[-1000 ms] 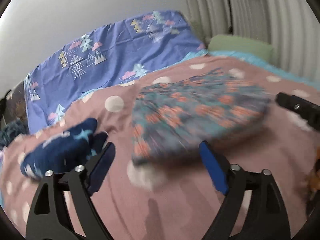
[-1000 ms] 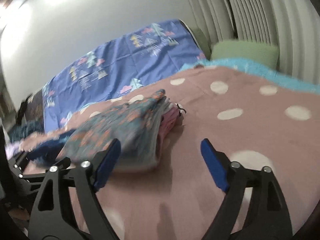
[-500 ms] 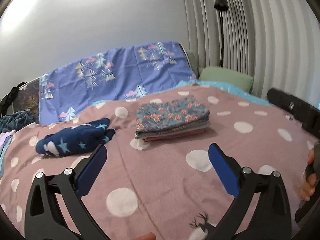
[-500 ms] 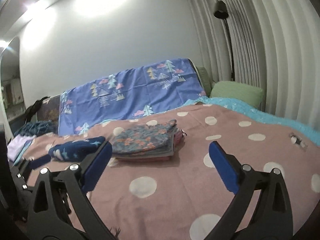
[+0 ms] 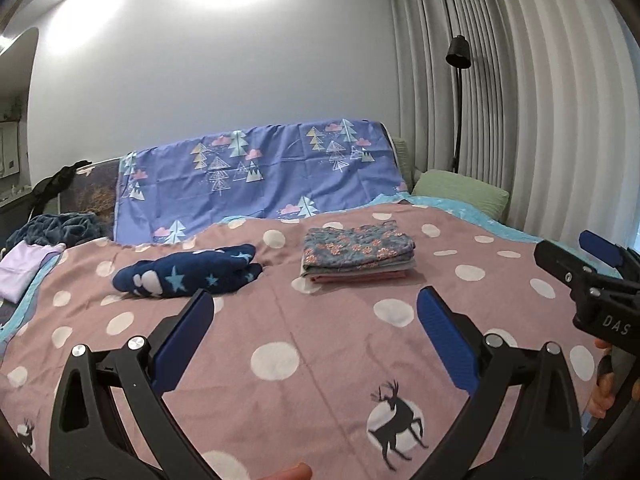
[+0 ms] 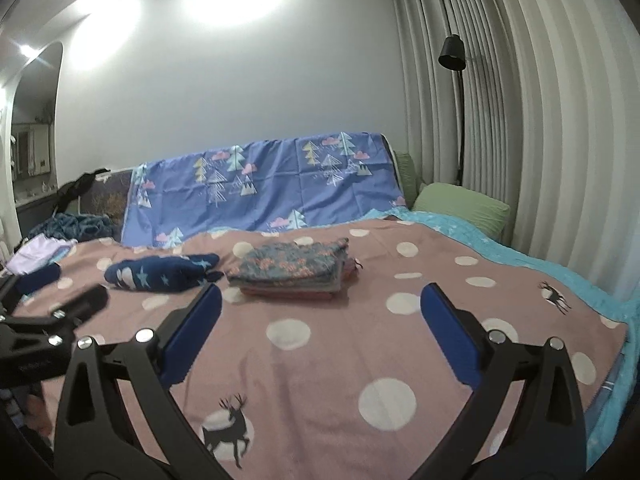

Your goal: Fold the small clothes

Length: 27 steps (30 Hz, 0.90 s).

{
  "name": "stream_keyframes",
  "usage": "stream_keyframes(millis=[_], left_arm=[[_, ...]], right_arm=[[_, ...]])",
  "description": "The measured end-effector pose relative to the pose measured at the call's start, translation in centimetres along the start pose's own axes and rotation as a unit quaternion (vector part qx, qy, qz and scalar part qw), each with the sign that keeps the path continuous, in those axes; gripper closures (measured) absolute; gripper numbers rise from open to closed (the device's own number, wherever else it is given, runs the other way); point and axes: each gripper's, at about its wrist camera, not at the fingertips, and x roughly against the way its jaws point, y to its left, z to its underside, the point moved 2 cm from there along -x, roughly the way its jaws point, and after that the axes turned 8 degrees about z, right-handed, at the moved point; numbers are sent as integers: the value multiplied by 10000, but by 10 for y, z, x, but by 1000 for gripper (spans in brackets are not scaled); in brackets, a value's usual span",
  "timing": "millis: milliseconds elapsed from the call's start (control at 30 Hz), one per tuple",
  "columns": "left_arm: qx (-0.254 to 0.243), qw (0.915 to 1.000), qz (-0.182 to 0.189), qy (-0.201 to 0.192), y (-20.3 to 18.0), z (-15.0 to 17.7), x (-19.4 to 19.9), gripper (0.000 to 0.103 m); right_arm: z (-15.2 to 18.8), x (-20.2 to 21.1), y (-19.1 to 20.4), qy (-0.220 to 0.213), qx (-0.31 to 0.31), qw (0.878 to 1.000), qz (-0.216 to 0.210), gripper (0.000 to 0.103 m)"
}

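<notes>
Both the left gripper [image 5: 310, 336] and right gripper [image 6: 320, 332] hang with jaws wide apart, empty, short of the folded stack [image 5: 356, 252]. Next, probably, comes the navy starred garment [image 5: 188, 274] left of that stack.

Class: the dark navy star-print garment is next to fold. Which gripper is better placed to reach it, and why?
Probably the left gripper: the dark navy star-print garment lies just beyond its left finger, while the right gripper, also open and empty, faces the folded floral stack.

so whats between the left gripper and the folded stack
Nothing but bare dotted blanket between the left gripper and the folded stack, seen in the left wrist view.
</notes>
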Motion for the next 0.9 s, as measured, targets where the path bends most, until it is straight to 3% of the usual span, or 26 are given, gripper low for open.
stream_keyframes(millis=[233,400,500,900], left_arm=[[138,9996,-19,251,1,20,16,1],[145,9997,42,173,1,34,25,1],[154,9998,-84,96,3,36,28,1],[339,9988,-13,350,10,38,19,1]], right_arm=[[19,10,11,208,225,9995,0,2],[23,14,25,241,404,9989,-58,2],[23,18,31,219,444,9987,-82,2],[23,17,33,261,430,9987,65,2]])
